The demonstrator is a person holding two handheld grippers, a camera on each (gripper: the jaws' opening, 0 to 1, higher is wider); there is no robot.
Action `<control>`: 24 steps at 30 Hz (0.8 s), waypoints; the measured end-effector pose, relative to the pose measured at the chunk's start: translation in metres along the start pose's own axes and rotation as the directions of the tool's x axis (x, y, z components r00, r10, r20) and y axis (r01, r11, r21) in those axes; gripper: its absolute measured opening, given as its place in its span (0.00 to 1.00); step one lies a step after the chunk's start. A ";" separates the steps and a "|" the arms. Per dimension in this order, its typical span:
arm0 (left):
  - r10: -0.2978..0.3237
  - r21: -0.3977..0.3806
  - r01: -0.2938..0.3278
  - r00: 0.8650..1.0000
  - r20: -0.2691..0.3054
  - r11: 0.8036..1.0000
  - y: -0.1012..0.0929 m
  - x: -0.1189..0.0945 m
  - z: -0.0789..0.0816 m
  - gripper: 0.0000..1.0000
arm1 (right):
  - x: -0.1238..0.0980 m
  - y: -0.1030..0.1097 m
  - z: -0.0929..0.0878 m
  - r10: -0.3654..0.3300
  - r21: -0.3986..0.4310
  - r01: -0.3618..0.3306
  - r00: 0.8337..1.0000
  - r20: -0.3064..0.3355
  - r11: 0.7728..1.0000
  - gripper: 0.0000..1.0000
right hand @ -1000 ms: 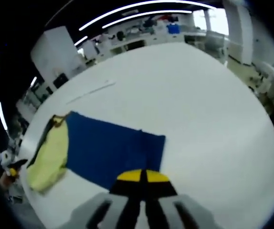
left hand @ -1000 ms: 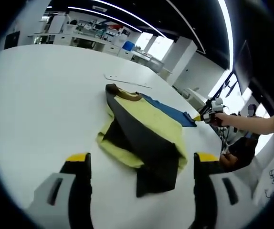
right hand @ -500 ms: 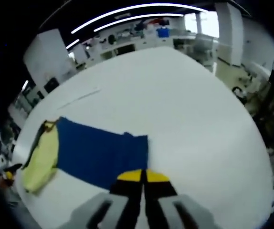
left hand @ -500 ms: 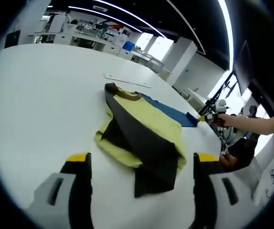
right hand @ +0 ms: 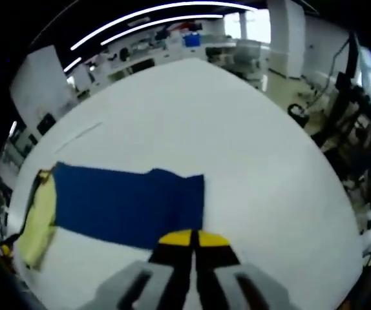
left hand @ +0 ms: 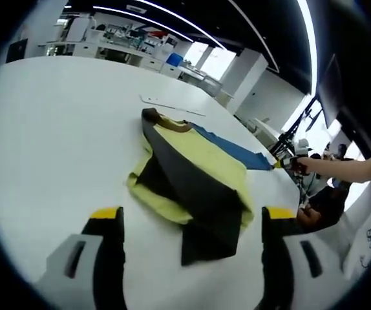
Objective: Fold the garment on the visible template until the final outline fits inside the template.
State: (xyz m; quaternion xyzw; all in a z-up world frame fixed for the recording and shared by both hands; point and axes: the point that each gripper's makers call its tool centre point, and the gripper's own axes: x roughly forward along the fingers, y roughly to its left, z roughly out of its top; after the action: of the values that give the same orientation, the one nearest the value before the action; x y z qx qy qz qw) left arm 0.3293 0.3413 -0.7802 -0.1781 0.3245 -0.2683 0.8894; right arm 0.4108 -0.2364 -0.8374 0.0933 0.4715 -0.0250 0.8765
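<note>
White tabletop (left hand: pixel 50 123) fills the foreground of the left gripper view, with lab benches and ceiling light strips behind it. We see the garment (left hand: pixel 195 184), yellow-green with black panels and a brown collar, lying partly folded near the middle of the tabletop. Its blue section (left hand: pixel 234 150) stretches away toward the right tool (left hand: pixel 287 161), which a hand (left hand: pixel 308 165) holds at the far end of the cloth. The left tool (left hand: pixel 192 223) hovers over the tabletop on the near side of the garment, jaws wide apart and holding nothing.

In the right gripper view, we see the blue section spread flat, the yellow-green part at its far left. The right tool's jaws are closed together at the blue cloth's near edge; we cannot tell whether they pinch it.
</note>
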 end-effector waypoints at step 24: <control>0.014 -0.024 -0.013 1.000 0.023 1.000 0.009 -0.010 -0.005 0.85 | -0.015 0.052 0.014 0.187 -0.216 -0.158 0.975 0.117 0.963 0.61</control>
State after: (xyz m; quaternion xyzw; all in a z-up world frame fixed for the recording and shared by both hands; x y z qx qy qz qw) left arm 0.3225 0.3536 -0.7832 -0.1896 0.3185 -0.2563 0.8927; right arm 0.4206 -0.1882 -0.8099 0.0410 0.4008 0.0942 0.9104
